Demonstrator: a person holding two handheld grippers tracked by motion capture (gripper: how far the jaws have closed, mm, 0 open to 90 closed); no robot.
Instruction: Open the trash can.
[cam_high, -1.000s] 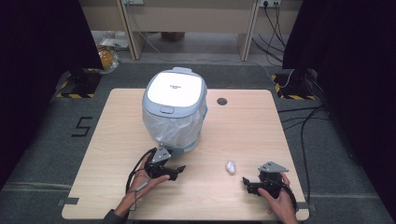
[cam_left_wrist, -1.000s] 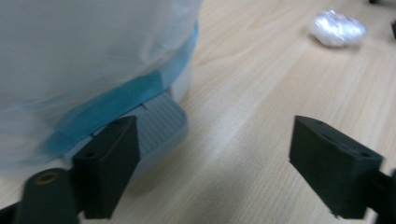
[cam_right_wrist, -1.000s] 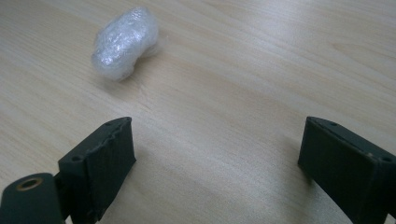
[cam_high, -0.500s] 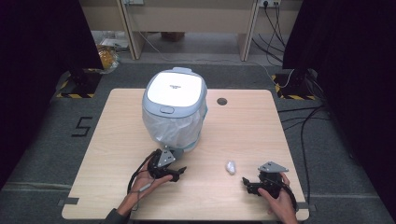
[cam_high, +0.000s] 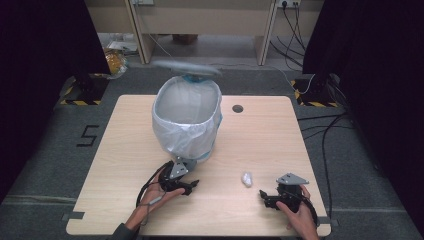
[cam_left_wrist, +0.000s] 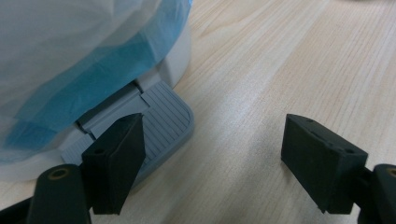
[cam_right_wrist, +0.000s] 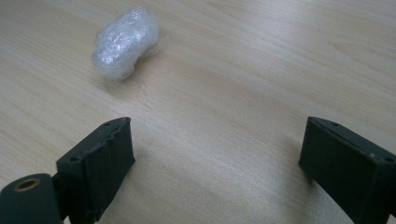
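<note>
**Bin lid up, pedal under the left gripper**

A pale wooden bench (cam_high: 260, 150) stands on grey carpet between dark curtains, with cables trailing on the floor to its right. Its right half and near edge lie open, broken by a small round grommet hole (cam_high: 237, 108) toward the far side. The white pedal bin lined with a translucent bag over a blue one (cam_high: 187, 122) stands left of centre, its lid (cam_high: 186, 67) raised and blurred above the far rim.

The left gripper (cam_high: 186, 186) sits at the bin's foot, jaws apart. The left gripper view shows what the high view cannot: one jaw resting over the grey ribbed foot pedal (cam_left_wrist: 159, 123), the other above bare wood.

The right gripper (cam_high: 268, 197), near the front right corner, is spread wide and holds nothing. A small crumpled wad of clear plastic film (cam_right_wrist: 125, 42) lies just ahead of it, apart from both jaws, with nothing between.
</note>
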